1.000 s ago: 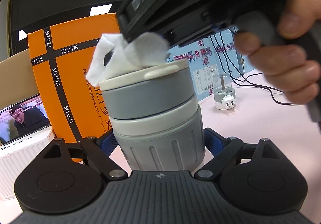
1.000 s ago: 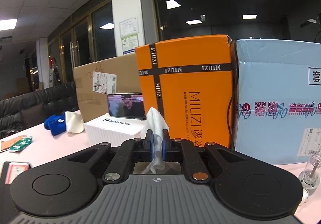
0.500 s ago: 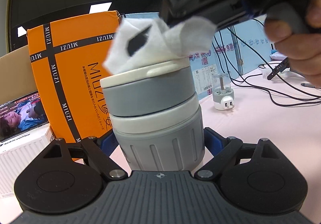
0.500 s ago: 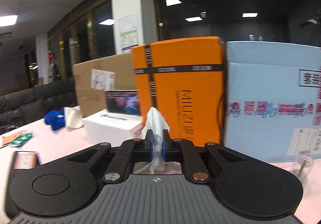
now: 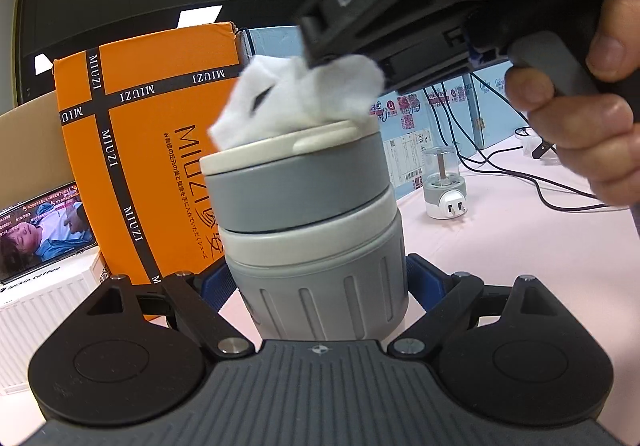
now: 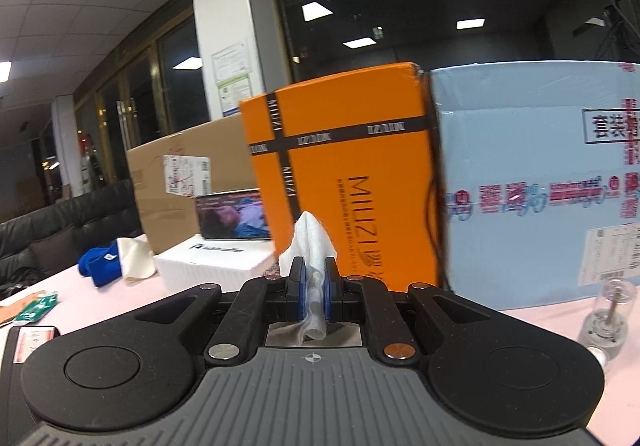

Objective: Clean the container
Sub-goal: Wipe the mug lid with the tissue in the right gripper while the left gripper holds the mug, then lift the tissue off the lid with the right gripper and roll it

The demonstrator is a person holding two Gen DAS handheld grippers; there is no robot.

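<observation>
While left hand-held gripper (image 5: 320, 286) clamps container (image 5: 312, 230), right hand-held gripper (image 6: 314, 286), pinching tissue (image 6: 310, 246), presses lid.

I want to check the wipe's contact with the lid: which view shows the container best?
The left wrist view: the container stands between the left gripper's fingers, with the tissue on its lid. The right wrist view shows no container.

Low in the frame's centre, the right gripper (image 6: 314, 282) pinches a white tissue (image 6: 310, 246) before an orange box (image 6: 352, 174) on the desk (image 6: 100, 298).
</observation>
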